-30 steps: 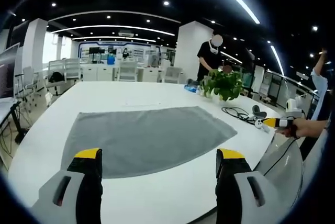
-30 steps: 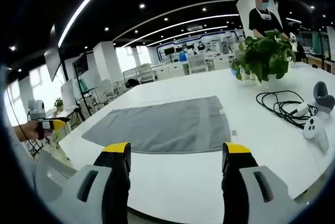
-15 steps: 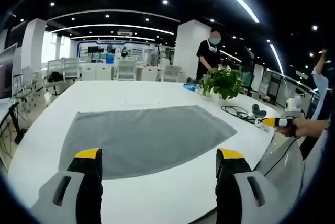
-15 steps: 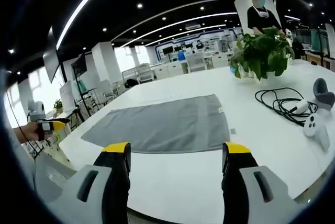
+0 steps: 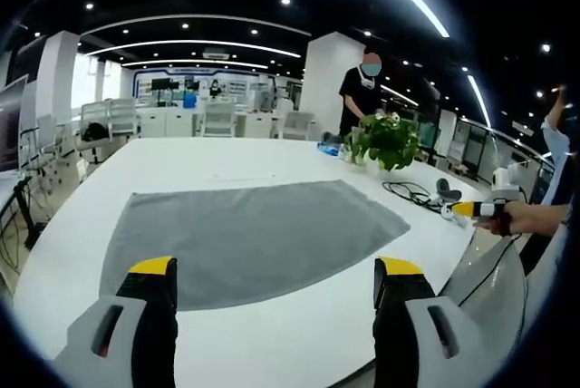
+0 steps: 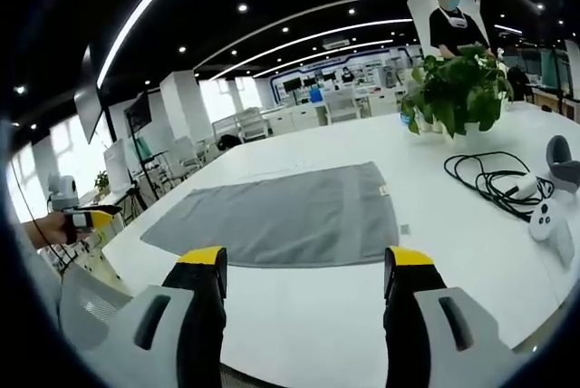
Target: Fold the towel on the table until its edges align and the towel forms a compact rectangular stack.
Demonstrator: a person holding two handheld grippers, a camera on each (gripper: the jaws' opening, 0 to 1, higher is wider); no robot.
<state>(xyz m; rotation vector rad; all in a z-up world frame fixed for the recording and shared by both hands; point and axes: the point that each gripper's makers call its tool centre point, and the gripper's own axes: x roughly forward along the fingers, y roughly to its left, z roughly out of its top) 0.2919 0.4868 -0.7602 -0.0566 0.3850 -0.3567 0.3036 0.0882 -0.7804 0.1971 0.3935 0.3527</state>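
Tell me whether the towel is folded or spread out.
Spread out: the grey towel lies flat in one layer on the white table, no folded-over edge. Both grippers hover open short of it.

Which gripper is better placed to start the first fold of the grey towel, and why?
Neither clearly. The left gripper and right gripper both hover open over the near table edge, short of the flat towel. A fold probably needs both, each taking its own near corner.

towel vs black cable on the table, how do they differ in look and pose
The towel is grey cloth spread flat and unfolded mid-table; the black cable is a thin cord in loose loops near the potted plant. The towel covers far more surface. Both rest on the white table, untouched.
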